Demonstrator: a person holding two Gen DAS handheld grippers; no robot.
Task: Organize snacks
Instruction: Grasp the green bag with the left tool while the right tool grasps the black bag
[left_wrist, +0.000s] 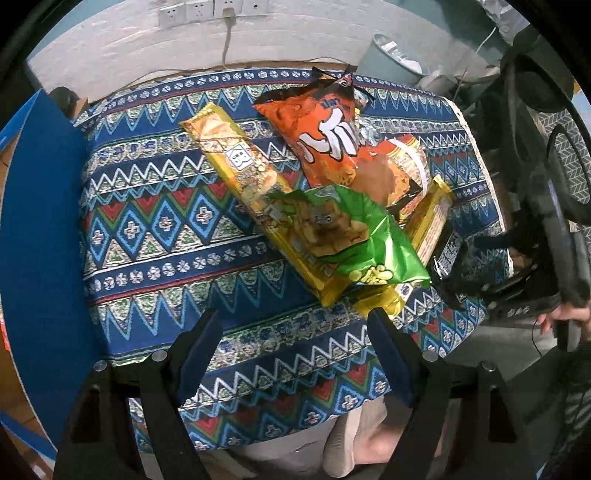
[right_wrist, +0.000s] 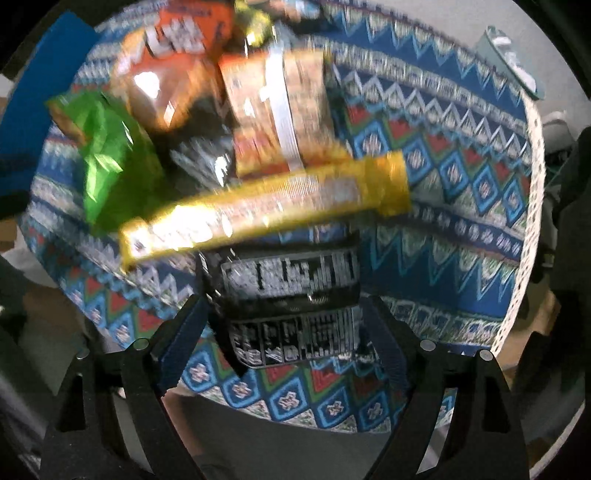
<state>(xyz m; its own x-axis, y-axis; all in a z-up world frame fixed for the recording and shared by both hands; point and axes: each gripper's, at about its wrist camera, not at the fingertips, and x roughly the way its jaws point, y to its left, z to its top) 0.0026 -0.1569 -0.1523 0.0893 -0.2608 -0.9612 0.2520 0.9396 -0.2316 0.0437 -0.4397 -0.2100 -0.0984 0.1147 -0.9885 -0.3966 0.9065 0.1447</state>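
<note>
The left gripper (left_wrist: 293, 325) stands spread wide with nothing between its fingers, above the patterned cloth (left_wrist: 155, 221) just short of the snack pile. The right gripper (right_wrist: 286, 321) is also spread wide, a black packet (right_wrist: 291, 295) lying between its fingers (whether the pads touch it is unclear). Beyond lie a yellow packet (left_wrist: 240, 166), a green bag (left_wrist: 354, 236) and an orange bag (left_wrist: 321, 125), overlapping on the cloth.

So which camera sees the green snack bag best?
The left wrist view: the green bag is sharp there, lying on top of a long yellow packet. The right wrist view shows it blurred, off to the side.
</note>
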